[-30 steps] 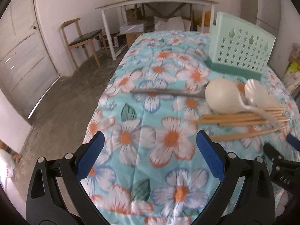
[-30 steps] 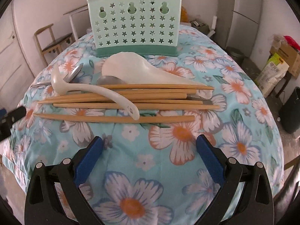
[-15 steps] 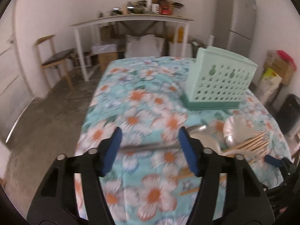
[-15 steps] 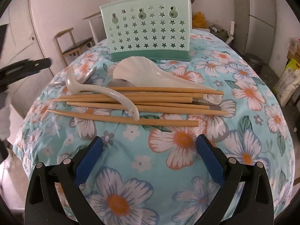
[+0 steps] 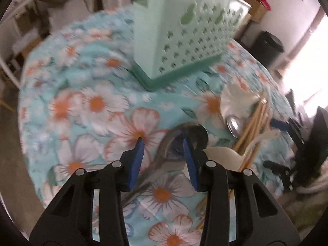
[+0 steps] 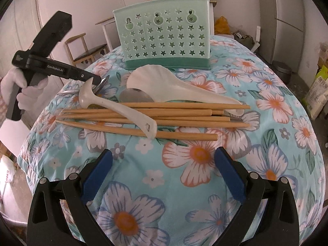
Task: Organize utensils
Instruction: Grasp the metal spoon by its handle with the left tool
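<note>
A flower-printed turquoise cloth point(image 6: 205, 184) covers the supporting surface and fills most of the right wrist view. At upper centre a mint-green perforated utensil holder point(image 6: 164, 39) stands upright on it. Just below, mid-frame, lie a broad white rice paddle point(image 6: 170, 84), a metal spoon point(image 6: 135, 96) partly under it, a row of wooden chopsticks point(image 6: 184, 121) running left to right, and a white ladle point(image 6: 114, 106) lying across them. At centre left, another metal spoon point(image 6: 102, 82) lies beside the ladle's bowl.
</note>
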`<state>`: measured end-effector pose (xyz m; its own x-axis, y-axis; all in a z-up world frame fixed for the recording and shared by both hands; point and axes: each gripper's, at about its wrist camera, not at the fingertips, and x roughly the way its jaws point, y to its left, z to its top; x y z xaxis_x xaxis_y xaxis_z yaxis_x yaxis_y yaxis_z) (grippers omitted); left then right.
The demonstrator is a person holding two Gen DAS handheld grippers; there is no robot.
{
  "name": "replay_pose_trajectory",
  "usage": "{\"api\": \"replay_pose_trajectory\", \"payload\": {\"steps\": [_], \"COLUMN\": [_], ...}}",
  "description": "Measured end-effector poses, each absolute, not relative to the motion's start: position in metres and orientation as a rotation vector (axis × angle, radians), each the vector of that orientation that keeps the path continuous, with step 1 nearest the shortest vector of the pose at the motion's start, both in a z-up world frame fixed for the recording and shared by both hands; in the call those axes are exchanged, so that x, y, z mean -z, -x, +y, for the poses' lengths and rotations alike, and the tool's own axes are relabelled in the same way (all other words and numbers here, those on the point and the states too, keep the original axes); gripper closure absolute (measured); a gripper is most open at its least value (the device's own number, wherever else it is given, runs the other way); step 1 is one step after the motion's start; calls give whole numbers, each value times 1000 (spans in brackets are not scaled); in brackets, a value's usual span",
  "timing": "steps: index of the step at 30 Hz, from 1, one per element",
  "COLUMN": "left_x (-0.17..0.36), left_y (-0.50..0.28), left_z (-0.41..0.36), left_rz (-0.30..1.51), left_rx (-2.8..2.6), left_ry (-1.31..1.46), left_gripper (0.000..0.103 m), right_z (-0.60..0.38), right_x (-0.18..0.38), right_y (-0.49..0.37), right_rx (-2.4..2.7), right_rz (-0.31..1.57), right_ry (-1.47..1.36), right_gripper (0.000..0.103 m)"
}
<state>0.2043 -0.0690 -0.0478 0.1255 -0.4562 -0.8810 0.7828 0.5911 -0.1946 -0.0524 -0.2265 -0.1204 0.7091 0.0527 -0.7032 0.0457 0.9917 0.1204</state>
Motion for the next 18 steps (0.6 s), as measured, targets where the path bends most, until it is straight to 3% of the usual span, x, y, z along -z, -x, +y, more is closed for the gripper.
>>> {"api": "replay_pose_trajectory", "payload": {"steps": [6,8,12,18], "left_x": [58,58,67,66], "left_y": [-202,-203,-199,-188], "left_z": [-79,-85,-102,-107], "left_rz": [1134,1136,1140,1101], "left_rx": [968,990,1030,1043], "left_ry": [-471,-503,-618,-677], "left_gripper": [61,51,50,72], "right_z": [-226,-225,-223,-222], "right_x": [121,121,121,121], "right_y": [53,53,52,51], "right_rx": [1,5,13,26], "right_rz": [785,786,790,796], "right_ry": [-126,-122,-114,-101], "right_gripper": [6,6,6,6]}}
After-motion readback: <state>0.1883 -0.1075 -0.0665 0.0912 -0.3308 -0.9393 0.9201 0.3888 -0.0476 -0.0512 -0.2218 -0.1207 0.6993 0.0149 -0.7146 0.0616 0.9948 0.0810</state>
